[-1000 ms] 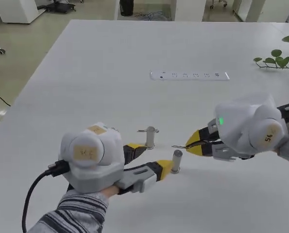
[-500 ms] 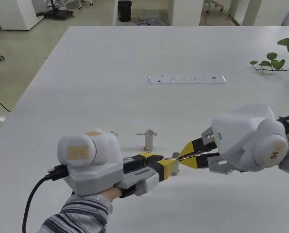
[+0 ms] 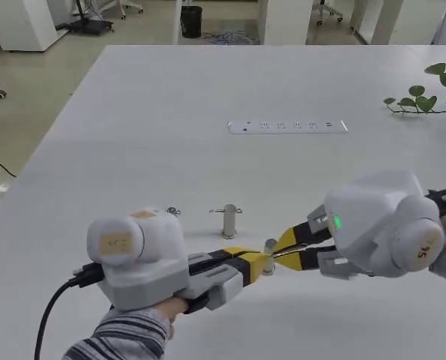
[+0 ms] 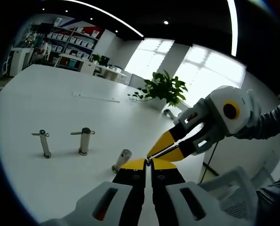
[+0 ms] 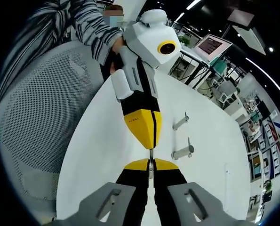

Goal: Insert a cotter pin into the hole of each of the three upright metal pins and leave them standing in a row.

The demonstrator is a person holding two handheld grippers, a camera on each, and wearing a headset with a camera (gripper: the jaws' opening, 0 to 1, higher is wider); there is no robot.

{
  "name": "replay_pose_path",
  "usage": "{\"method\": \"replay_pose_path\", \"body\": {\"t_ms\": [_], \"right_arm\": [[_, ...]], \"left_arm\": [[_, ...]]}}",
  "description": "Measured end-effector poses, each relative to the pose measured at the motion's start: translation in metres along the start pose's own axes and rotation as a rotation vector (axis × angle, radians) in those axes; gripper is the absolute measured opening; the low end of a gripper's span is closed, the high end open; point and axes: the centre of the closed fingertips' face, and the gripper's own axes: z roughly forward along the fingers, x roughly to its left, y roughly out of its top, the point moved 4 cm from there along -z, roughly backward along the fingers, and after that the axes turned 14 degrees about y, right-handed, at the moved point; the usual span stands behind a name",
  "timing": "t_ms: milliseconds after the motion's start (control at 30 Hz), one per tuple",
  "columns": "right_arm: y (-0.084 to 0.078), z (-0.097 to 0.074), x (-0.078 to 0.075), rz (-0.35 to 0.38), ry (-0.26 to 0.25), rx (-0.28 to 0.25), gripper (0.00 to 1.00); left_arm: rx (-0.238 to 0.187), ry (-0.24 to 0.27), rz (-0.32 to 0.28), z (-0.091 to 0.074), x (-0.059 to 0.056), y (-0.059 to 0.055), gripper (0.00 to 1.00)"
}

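Three upright metal pins stand in a row on the white table point(image 3: 208, 97). The left pin point(image 4: 44, 143) and the middle pin point(image 3: 228, 222) each carry a cotter pin through the top. The bare third pin point(image 3: 270, 244) stands just behind the meeting gripper tips, and in the left gripper view this pin point(image 4: 122, 160) is left of my jaws. My right gripper point(image 3: 284, 251) is shut on a thin cotter pin point(image 5: 150, 157). My left gripper point(image 3: 261, 262) is shut tip to tip against it, on the cotter pin's far end.
A white power strip point(image 3: 288, 127) lies mid-table, beyond the pins. Leafy plant sprigs point(image 3: 425, 101) reach in at the right edge. A mesh chair point(image 5: 31, 117) stands beside the table. Bare table lies between the pins and the strip.
My left gripper's jaws, spread beside the bare pin a second ago, have shut. My right gripper has moved left with the cotter pin until the two tips meet.
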Motion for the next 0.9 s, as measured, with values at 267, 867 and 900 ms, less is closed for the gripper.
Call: {"method": "replay_pose_path", "body": {"t_ms": [267,867,900], "right_arm": [[-0.001,-0.001,0.001,0.044,-0.004,-0.004,0.00],[-0.005,0.000,0.010,0.101,0.061,-0.014,0.00],[-0.005,0.000,0.011,0.097,0.067,-0.013,0.00]], "left_arm": [[0.004,-0.020,0.191,-0.002,-0.004,-0.003,0.00],[-0.006,-0.129,0.417,-0.009,-0.012,-0.001,0.00],[-0.005,-0.137,0.430,-0.009,-0.012,-0.001,0.00]]}}
